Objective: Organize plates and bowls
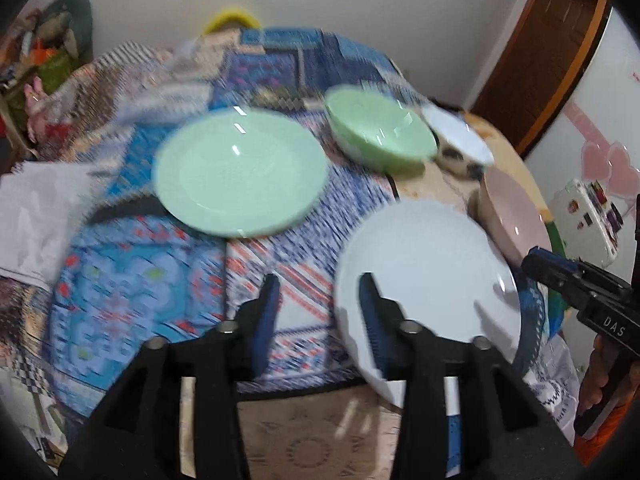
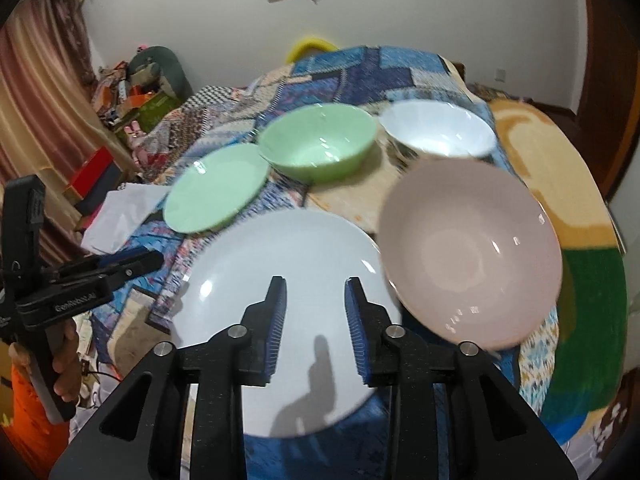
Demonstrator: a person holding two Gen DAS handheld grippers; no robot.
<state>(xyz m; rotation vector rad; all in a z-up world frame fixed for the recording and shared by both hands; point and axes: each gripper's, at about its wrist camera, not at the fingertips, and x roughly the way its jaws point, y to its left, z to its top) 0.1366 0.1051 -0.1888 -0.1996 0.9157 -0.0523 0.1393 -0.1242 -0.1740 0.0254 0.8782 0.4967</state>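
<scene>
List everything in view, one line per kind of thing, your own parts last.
Plates: 2; green plate far left, white plate near, under the right gripper.
Bowls: 3; green bowl and white bowl at the back, pink bowl near right.
Patterned cloth: 1, mostly blue, under the dishes.
White paper: 1, left edge.
Grippers: 2, black with blue pads; left gripper and right gripper, both open, holding nothing.

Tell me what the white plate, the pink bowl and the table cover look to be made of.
White plate: likely glazed ceramic or opal glass; smooth, glossy, with sharp light glints.
Pink bowl: likely the same glossy ware; bright highlights inside.
Table cover: fabric, matte, printed or woven patchwork pattern; blur hides the weave.
</scene>
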